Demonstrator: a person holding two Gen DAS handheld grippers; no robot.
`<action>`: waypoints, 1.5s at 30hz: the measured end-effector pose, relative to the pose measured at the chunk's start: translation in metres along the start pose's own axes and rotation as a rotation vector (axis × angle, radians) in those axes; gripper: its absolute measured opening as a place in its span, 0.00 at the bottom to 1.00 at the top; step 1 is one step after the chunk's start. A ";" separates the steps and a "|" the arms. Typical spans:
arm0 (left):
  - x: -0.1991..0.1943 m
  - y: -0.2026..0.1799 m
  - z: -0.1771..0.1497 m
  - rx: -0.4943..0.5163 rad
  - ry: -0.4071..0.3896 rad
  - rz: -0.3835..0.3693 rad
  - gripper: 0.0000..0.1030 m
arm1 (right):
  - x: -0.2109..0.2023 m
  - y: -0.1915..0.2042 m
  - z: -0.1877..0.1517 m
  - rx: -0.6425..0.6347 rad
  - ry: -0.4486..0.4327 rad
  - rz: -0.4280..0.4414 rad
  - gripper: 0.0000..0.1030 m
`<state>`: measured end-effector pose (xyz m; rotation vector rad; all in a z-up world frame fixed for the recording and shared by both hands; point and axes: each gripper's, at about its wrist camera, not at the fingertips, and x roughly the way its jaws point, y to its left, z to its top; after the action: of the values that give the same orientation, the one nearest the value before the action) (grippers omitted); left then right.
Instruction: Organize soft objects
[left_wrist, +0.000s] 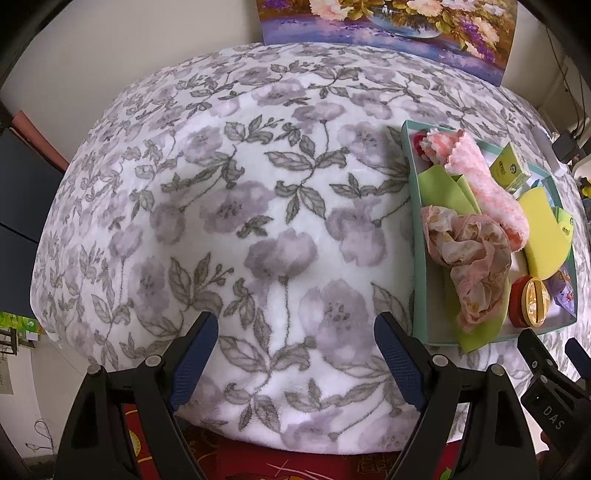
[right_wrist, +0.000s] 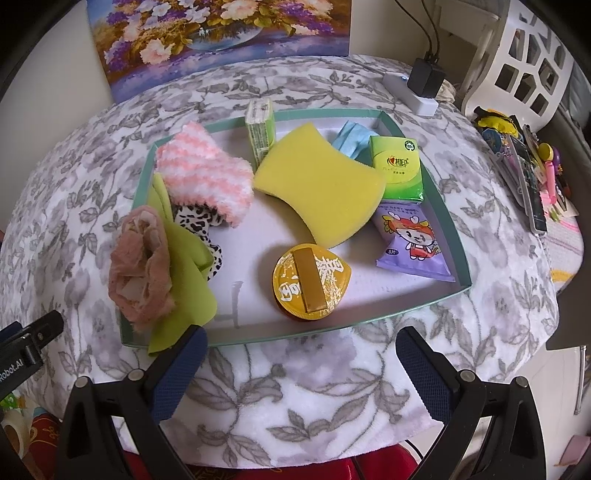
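Soft things sit all together in the teal tray (right_wrist: 424, 302), which lies on a table under a fuzzy flower blanket (left_wrist: 240, 206). In the right wrist view, the yellow sponge (right_wrist: 317, 184) lies in the middle of the tray. The pink and white fluffy cloth (right_wrist: 207, 173) is at about 10 o'clock from it. A spotted black and white cloth (right_wrist: 195, 221) peeks out from under that fluffy one. At 8 o'clock, the crumpled pink lacy cloth (right_wrist: 140, 258) hangs over the tray's left edge, on top of a green cloth (right_wrist: 184, 280). A blue cloth (right_wrist: 349, 142) is tucked at the back, at 1 o'clock.

Harder things share the tray too: a round gold-lidded tub (right_wrist: 312, 282) at 6 o'clock, two green tissue packs (right_wrist: 397, 170) and a purple wipes pack (right_wrist: 413, 240).

With soft and hard things mixed in one tray, I think this could be a pile waiting to be sorted, or things already gathered up.

The right gripper (right_wrist: 299, 363) hangs just in front of the tray with its fingers spread wide, holding nothing. The left gripper (left_wrist: 295, 350) is over bare blanket, with the tray at its 2 o'clock, fingers spread too and empty.
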<state>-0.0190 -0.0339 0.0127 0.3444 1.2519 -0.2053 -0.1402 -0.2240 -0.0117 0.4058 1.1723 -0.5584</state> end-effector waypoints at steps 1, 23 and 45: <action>0.001 0.000 0.000 0.001 0.005 -0.001 0.85 | 0.000 -0.001 0.000 0.001 0.000 0.000 1.00; 0.010 -0.002 -0.002 0.014 0.049 -0.001 0.85 | 0.000 -0.005 0.000 0.014 0.003 0.011 1.00; 0.013 0.002 -0.001 -0.017 0.065 0.009 0.84 | 0.000 -0.004 0.000 0.012 0.003 0.010 1.00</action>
<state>-0.0151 -0.0308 0.0007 0.3442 1.3152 -0.1764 -0.1429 -0.2270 -0.0120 0.4224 1.1703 -0.5564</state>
